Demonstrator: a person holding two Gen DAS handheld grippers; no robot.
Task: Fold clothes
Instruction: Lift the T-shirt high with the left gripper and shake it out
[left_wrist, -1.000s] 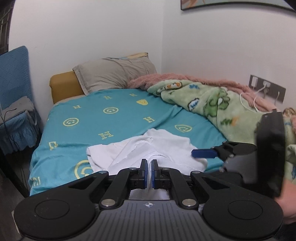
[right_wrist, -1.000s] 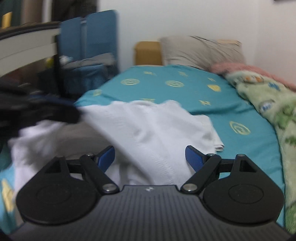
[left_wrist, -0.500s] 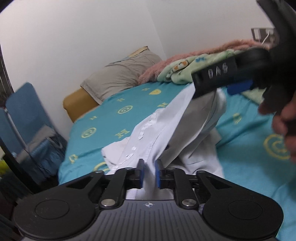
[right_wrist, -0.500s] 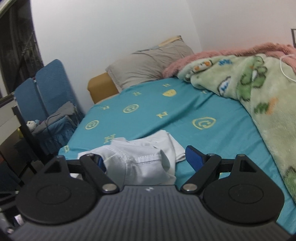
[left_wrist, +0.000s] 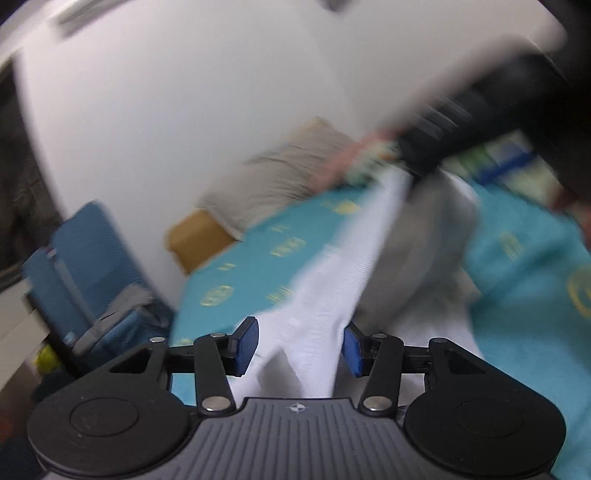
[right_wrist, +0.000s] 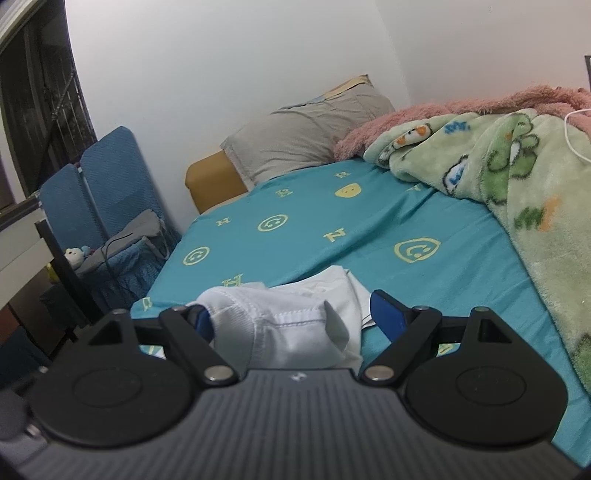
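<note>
1. Left wrist view: a second ago the left gripper (left_wrist: 299, 345) was clenched on the white garment (left_wrist: 332, 295); now its jaws are opening, the blue pads (left_wrist: 245, 345) clear of the cloth, which hangs loose between them, released
2. In the same view, which is blurred, the white garment rises in a ridge from the left gripper toward the right gripper (left_wrist: 476, 122), whose dark body looms at upper right; whether that one grips the cloth cannot be told here. The rest of the garment lies on the teal bed sheet (left_wrist: 258, 266)
3. Right wrist view: since the earlier frame this view has swung from a close look at lifted cloth to the open bed. The right gripper (right_wrist: 291, 317) has its jaws spread wide, and a hemmed fold of the white garment (right_wrist: 280, 325) bulges between them, against the left pad and clear of the right one
4. Beyond it lie the teal bed sheet (right_wrist: 351, 229), a grey pillow (right_wrist: 306, 136) and a green blanket (right_wrist: 517, 177)
</note>
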